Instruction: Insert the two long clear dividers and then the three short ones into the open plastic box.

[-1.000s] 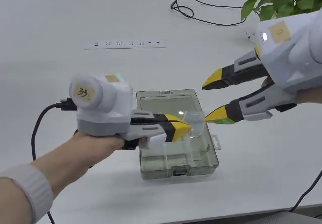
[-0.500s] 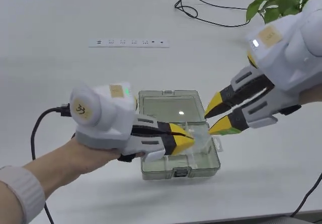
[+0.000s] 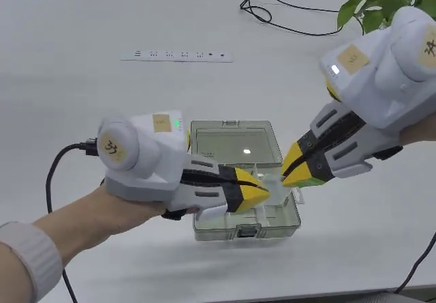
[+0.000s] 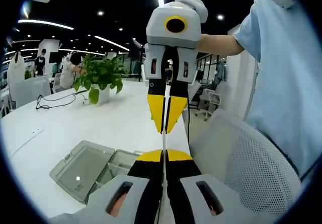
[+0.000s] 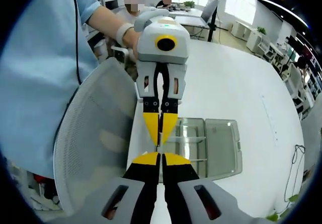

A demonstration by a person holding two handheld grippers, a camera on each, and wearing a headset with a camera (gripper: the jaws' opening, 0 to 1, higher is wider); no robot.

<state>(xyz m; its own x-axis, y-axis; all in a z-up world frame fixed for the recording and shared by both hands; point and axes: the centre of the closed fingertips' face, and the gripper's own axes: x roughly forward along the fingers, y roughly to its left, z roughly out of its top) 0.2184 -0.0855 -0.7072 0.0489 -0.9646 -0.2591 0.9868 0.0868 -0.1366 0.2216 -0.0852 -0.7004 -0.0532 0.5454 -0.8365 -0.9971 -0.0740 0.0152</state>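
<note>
The white workbench (image 3: pixel 82 112) carries the open plastic box (image 3: pixel 235 143). Over the box's front right part, the left gripper (image 3: pixel 262 189) and the right gripper (image 3: pixel 289 169) meet tip to tip. Each has its jaws pinched on an end of one clear divider (image 3: pixel 278 184). Whether it touches the box cannot be told. Beyond the box lie a power strip (image 3: pixel 180 56), a black cable (image 3: pixel 272 17) and a plant (image 3: pixel 381 3).
</note>
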